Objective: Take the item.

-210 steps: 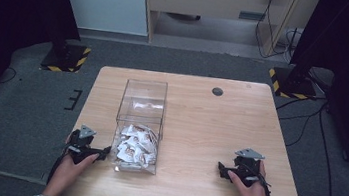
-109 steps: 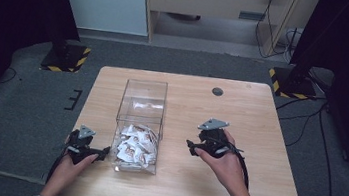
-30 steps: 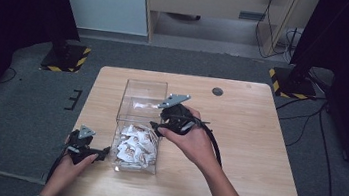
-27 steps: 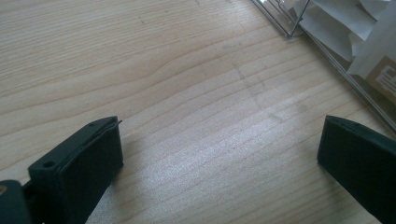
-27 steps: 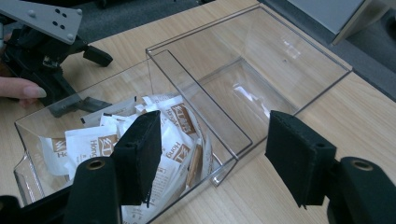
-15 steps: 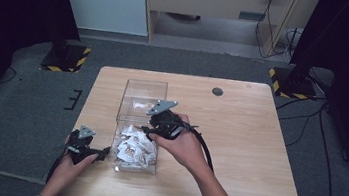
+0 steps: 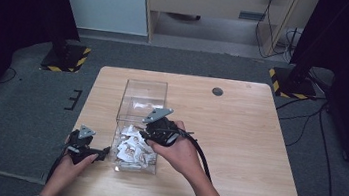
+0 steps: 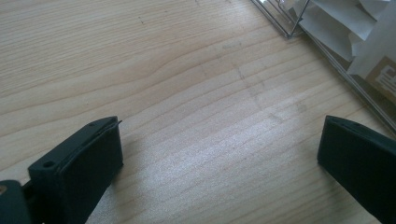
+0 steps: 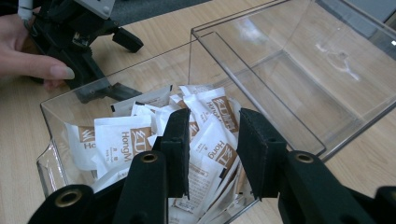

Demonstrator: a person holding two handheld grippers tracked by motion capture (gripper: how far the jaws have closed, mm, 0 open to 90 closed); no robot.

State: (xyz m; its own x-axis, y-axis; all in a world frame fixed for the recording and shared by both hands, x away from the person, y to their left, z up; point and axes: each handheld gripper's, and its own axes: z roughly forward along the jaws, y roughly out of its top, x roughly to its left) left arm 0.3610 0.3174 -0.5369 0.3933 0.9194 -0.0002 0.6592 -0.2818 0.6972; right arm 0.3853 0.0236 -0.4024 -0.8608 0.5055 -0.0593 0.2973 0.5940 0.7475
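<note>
- The right tongs [image 7: 143, 135] have been carried from the right side of the surface [image 7: 248, 137], where they rested seven seconds ago, across to the clear plastic box [image 7: 140, 124], and are now poised over its near end.
- In the right gripper view, the right tongs [image 9: 212, 140] are seen just above the heap of white sachets [image 9: 140, 140], which lies in the near part of the box [image 9: 299, 84]; the far part beyond the inner divider looks bare.
- The jaws of the right tongs have just been closing and now stand narrowed, with a gap left between them. A sachet with brown print [image 9: 219, 149] appears in line with that gap, but no pad can be seen pressing on it, so nothing is judged to be held yet.
- The left tongs [image 7: 100, 153] are matched to their place in all the earlier pictures, at the near left corner of the box. In the left gripper view they [image 8: 219, 163] are spread wide over bare wood, with the box wall [image 8: 327, 51] at the upper right.
- The change is read as the approach ending and a grasp beginning: one sachet is probably about to be pinched from the heap [image 7: 134, 146].
- A risk is judged that several overlapping sachets may be caught together.
</note>
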